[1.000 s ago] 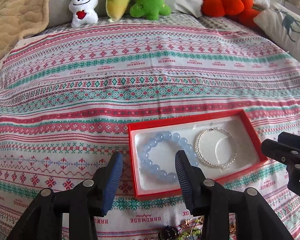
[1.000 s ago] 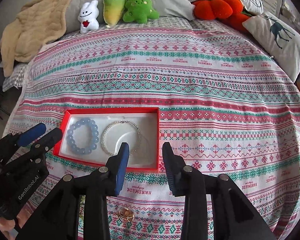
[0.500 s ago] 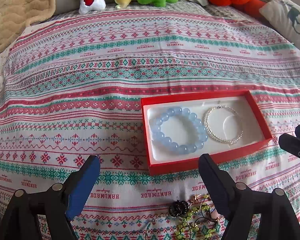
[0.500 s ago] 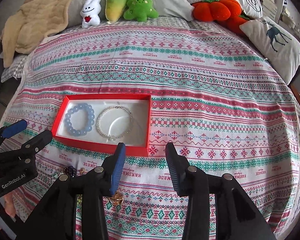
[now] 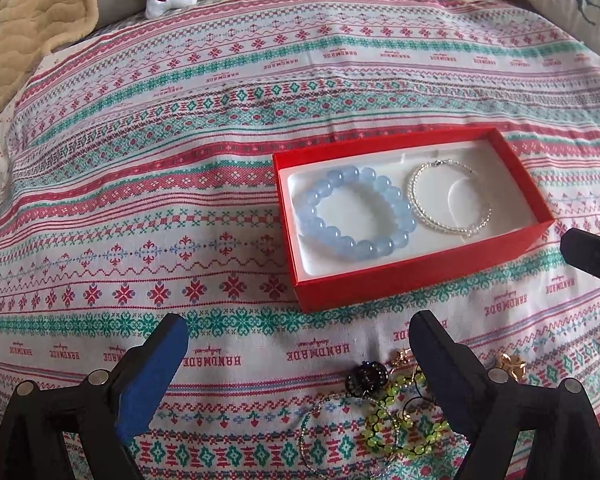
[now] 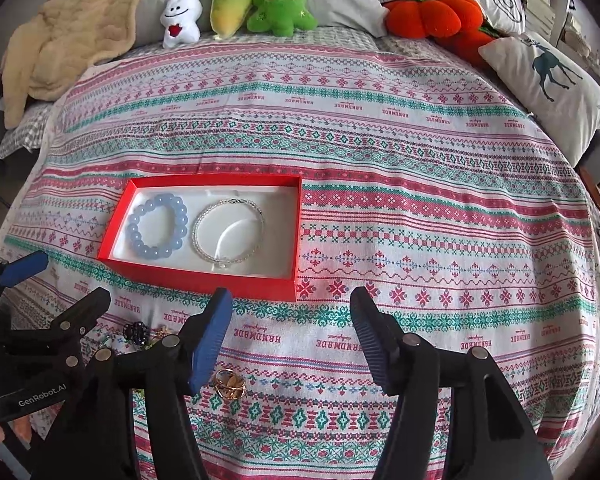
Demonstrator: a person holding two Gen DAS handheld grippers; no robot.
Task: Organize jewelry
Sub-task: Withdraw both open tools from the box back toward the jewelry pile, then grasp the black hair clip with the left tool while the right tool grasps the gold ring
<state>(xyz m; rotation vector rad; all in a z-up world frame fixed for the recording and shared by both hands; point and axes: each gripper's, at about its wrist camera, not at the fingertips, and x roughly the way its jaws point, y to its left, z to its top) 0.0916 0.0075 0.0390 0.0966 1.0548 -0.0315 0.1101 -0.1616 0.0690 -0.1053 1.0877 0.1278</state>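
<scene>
Jewelry lies loose on the bedspread (image 6: 380,152) at the near edge: a green bead strand (image 5: 396,420), a dark flower-shaped piece (image 5: 366,376), a thin silvery bangle (image 5: 312,436) and a gold ring (image 6: 229,383), tangled closely enough that an exact count of the small pieces cannot be made. Two grippers hang over this pile. The left gripper (image 5: 298,356) has its jaws spread wide, with nothing between them, above the green beads and the dark piece. The right gripper (image 6: 292,332) also has its jaws spread apart and holds nothing; the gold ring lies just below its left finger. Just beyond the pile sits one red box (image 6: 204,280) with a white lining, and it holds two bracelets side by side: a blue bead bracelet (image 6: 157,226) in the left half and a thin pearl bracelet (image 6: 228,230) in the right half, close together. The bedspread is white with red and green knitted-style bands and covers a bed. At the far end stand three small plush toys in a row: a white one (image 6: 181,16), a yellow-green one (image 6: 232,0) and a green tree (image 6: 281,4). To their right lie an orange pumpkin cushion (image 6: 432,16) and a deer pillow (image 6: 552,80); a tan blanket (image 6: 72,32) is bunched at far left.
</scene>
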